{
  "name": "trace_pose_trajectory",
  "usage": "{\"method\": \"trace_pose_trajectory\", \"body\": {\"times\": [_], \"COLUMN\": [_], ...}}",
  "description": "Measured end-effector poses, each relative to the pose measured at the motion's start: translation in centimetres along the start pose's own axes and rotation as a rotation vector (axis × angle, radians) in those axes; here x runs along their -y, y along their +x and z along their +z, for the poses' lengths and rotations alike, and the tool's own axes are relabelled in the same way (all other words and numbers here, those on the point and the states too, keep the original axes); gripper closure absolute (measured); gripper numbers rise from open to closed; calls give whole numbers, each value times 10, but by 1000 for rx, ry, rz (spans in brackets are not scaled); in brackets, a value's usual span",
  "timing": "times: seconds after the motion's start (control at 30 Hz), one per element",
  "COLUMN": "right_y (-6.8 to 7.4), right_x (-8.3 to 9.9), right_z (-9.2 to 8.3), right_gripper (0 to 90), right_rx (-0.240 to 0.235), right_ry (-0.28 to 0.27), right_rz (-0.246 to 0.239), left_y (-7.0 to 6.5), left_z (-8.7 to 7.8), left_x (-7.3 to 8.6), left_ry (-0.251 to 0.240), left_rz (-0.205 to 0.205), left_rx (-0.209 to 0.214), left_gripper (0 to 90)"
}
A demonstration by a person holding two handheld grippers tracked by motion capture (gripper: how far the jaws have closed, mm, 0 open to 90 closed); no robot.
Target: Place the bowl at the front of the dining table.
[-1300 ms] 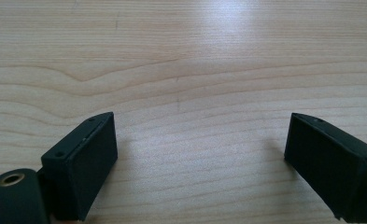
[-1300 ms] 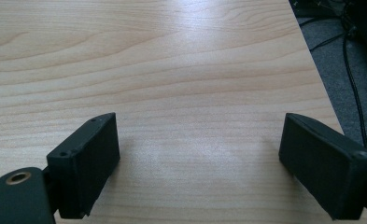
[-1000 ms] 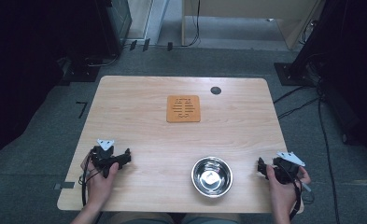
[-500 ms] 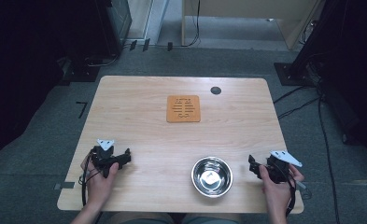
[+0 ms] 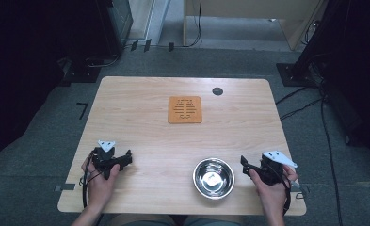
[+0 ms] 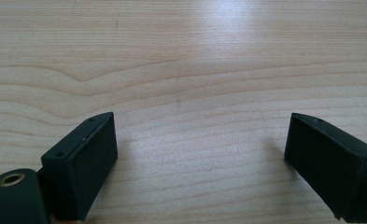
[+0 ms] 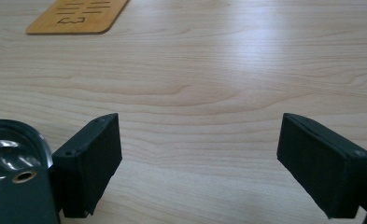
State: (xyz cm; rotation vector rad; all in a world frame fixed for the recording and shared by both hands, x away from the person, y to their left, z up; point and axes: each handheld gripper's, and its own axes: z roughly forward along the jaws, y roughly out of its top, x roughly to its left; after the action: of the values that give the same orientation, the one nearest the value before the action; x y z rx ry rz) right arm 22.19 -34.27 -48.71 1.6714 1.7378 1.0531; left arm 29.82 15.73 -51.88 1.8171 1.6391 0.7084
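My right tool (image 5: 247,165) spread, beside bowl (image 5: 213,177). Left tool (image 5: 122,159) spread too (idle on worktop (image 5: 173,141)). Best approach rim low, straddle it squarely.

The table (image 5: 140,122) has a light wood-grain top with rounded corners and stands on grey carpet (image 5: 41,141). An orange-brown square mat (image 5: 185,109) with dark slot markings lies flat near the table centre, toward the far edge. A small dark round disc (image 5: 217,91) sits on the tabletop near the far edge, right of the mat and apart from it. Black cables (image 5: 309,101) run across the floor to the right of the table. A pale wooden panel (image 5: 248,21) stands beyond the table.
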Motion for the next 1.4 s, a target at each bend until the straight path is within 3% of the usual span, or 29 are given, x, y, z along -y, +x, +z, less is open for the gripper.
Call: {"method": "trace_pose_trajectory", "body": {"times": [0.23,1.1,1.4], "right_y": [13,33,37], "right_x": [-1,0,4], "right_z": [-1,4,7], "right_gripper": [141,156,284], "right_rx": [-32,-153,-202], "right_ry": [-2,26,47], "right_rz": [-22,-72,-104], "left_y": [0,0,0], "left_z": [0,0,0], "left_x": [0,0,0], "left_ry": [0,0,0], "left_rz": [0,0,0], "left_rx": [0,0,0], "left_gripper": [92,92,92]}}
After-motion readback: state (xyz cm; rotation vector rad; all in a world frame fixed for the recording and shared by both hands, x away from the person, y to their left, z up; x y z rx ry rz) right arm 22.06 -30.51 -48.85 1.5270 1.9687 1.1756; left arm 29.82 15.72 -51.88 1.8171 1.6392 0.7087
